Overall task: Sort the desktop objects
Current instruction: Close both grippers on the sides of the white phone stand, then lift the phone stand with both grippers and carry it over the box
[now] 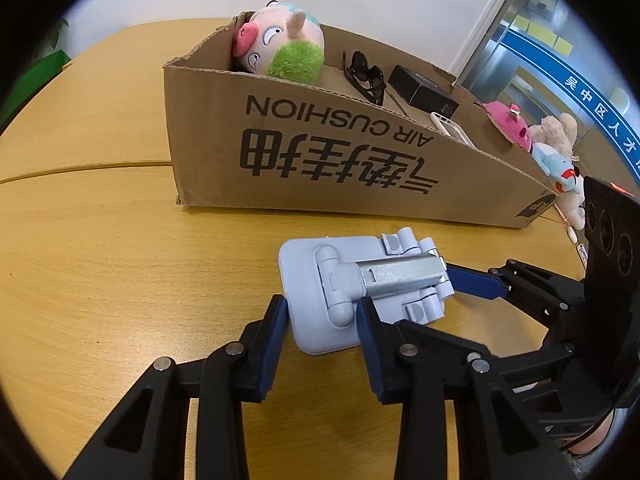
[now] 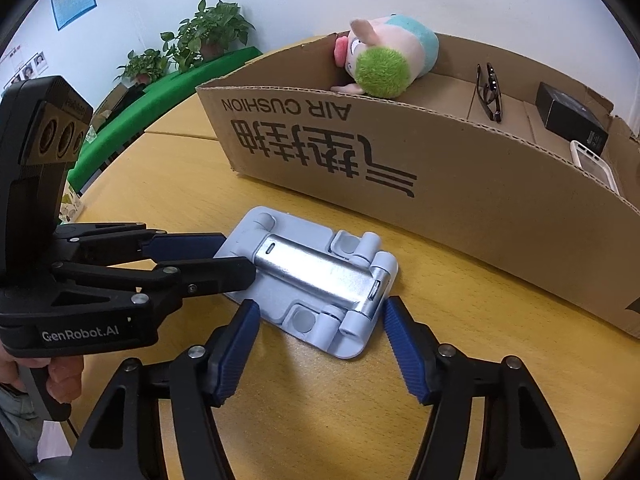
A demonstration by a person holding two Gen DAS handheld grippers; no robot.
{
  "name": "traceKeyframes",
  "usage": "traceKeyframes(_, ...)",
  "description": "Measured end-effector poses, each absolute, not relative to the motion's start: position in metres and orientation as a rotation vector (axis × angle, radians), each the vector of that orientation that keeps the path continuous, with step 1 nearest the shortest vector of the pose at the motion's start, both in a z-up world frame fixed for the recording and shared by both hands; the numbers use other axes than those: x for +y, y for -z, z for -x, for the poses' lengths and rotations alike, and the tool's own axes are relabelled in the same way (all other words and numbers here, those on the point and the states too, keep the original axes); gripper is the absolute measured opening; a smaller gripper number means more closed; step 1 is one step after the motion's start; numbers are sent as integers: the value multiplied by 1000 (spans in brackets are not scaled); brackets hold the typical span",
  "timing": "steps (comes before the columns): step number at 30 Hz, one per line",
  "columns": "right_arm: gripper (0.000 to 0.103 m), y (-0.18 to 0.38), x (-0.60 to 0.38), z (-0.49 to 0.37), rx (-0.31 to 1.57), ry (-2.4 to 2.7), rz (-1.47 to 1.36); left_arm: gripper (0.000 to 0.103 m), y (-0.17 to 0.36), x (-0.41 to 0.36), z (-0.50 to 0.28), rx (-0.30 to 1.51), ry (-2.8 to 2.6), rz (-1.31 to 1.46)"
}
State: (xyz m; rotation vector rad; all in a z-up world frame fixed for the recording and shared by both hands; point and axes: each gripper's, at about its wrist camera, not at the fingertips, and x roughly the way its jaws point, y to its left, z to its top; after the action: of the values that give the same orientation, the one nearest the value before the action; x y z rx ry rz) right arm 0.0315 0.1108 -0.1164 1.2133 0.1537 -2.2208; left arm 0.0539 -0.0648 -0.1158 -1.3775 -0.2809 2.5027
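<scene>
A pale blue folding phone stand [image 1: 344, 292] with a silver metal arm lies flat on the wooden table [image 1: 100, 272], in front of a cardboard box [image 1: 320, 152]. My left gripper [image 1: 322, 316] has its blue pads at both sides of the stand's near end, seemingly touching it. In the right wrist view the stand [image 2: 316, 280] lies between my open right gripper [image 2: 320, 324] fingers, which do not touch it. The left gripper [image 2: 224, 256] reaches the stand's far end there. The right gripper [image 1: 476, 280] shows at the stand's right end in the left wrist view.
The box holds a pink plush pig [image 1: 280, 44], black sunglasses [image 1: 366, 76], a small black box [image 1: 424, 90] and a white phone case [image 1: 450, 126]. More plush toys [image 1: 552, 148] lie at its right end. Potted plants [image 2: 208, 36] stand on a green ledge beyond the table.
</scene>
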Motion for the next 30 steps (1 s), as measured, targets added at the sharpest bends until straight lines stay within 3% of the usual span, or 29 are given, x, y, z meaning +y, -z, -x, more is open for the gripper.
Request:
traceKeyframes(3, 48, 116, 122, -29, 81, 2231, -1218, 34, 115, -63, -55, -277, -2505, 1381)
traceKeyframes(13, 47, 105, 134, -44, 101, 2280, -1181, 34, 103, -46, -65, -246, -2520, 1349)
traceKeyframes(30, 47, -14, 211, -43, 50, 2571, -878, 34, -11, 27, -32, -117, -2518, 990)
